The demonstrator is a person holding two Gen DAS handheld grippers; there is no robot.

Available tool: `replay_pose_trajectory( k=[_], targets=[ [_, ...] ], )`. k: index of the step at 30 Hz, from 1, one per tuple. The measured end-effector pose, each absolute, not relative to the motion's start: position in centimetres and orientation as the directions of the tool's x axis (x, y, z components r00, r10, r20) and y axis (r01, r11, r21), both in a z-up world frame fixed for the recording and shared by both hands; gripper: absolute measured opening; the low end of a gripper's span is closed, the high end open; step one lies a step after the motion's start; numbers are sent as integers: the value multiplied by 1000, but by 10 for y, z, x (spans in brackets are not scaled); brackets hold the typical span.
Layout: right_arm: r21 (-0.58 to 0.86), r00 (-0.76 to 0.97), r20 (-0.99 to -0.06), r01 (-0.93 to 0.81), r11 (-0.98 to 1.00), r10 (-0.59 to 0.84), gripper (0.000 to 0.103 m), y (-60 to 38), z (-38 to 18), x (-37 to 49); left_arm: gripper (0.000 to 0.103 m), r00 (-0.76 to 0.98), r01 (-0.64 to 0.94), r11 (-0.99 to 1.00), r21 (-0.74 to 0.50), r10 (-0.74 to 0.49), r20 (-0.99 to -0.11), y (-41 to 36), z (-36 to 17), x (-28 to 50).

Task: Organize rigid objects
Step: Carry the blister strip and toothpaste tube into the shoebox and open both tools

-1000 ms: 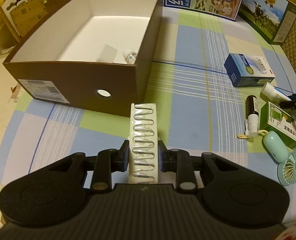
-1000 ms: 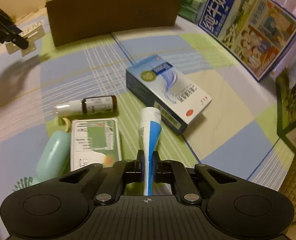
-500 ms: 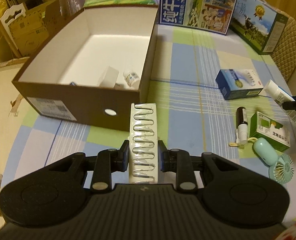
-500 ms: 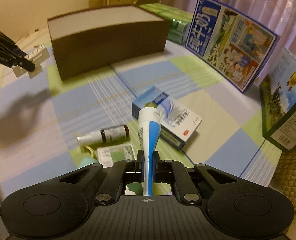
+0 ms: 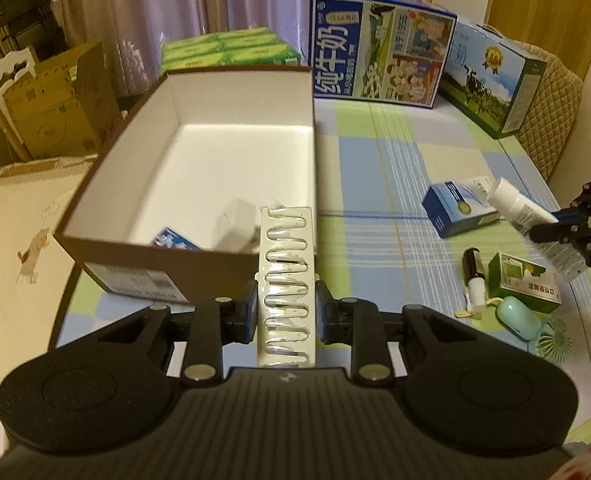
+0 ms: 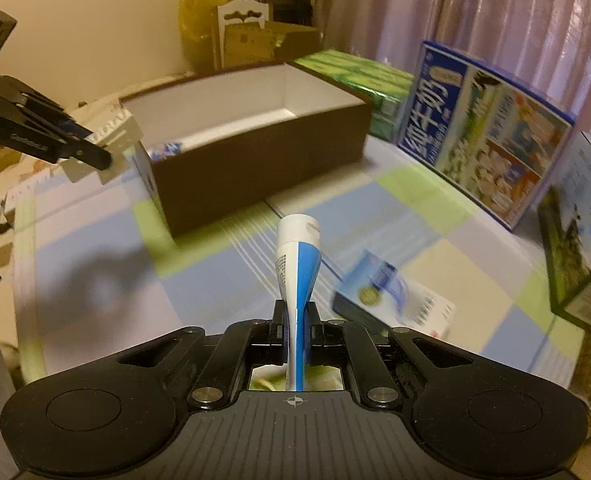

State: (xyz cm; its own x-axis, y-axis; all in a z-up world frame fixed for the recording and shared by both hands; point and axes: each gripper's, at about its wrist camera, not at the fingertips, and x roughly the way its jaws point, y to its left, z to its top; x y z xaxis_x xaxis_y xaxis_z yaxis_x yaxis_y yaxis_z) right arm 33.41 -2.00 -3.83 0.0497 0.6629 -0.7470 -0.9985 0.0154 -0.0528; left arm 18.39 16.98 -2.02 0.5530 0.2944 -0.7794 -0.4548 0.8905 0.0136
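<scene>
My left gripper [image 5: 285, 305] is shut on a white blister pack [image 5: 285, 272] and holds it above the near wall of the open brown box [image 5: 163, 257]. The box holds a white carton [image 5: 235, 227] and a blue packet [image 5: 171, 239]. My right gripper [image 6: 295, 322] is shut on a blue and white tube [image 6: 297, 256], lifted above the table with its cap pointing toward the brown box [image 6: 263, 168]. In the left wrist view the tube [image 5: 515, 204] shows at the right, held in the air. In the right wrist view the left gripper [image 6: 91, 154] is at the box's left corner.
On the checked tablecloth lie a blue medicine box [image 5: 459, 208], a brown spray bottle [image 5: 474, 276], a green box [image 5: 525, 282] and a mint fan [image 5: 535, 328]. Milk cartons [image 5: 379, 64] and green packs [image 5: 227, 48] stand behind the brown box. A cardboard box [image 5: 55, 108] stands off the table's left.
My left gripper has risen and carried the blister pack over the box's near wall. My right gripper has lifted the tube off the table and moved it toward the box.
</scene>
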Motion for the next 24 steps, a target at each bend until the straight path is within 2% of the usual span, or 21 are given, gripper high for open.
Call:
replay_pose_trajectory(
  k=[12, 24],
  targets=[
    [3, -4, -702, -1000, -3, 712, 3, 59, -19, 278, 23, 598, -398, 915, 61, 309, -739, 237, -3, 186],
    [87, -22, -671, -995, 50, 741, 3, 149, -7, 256, 23, 623, -344, 938, 52, 269, -735, 302, -3, 209]
  ],
)
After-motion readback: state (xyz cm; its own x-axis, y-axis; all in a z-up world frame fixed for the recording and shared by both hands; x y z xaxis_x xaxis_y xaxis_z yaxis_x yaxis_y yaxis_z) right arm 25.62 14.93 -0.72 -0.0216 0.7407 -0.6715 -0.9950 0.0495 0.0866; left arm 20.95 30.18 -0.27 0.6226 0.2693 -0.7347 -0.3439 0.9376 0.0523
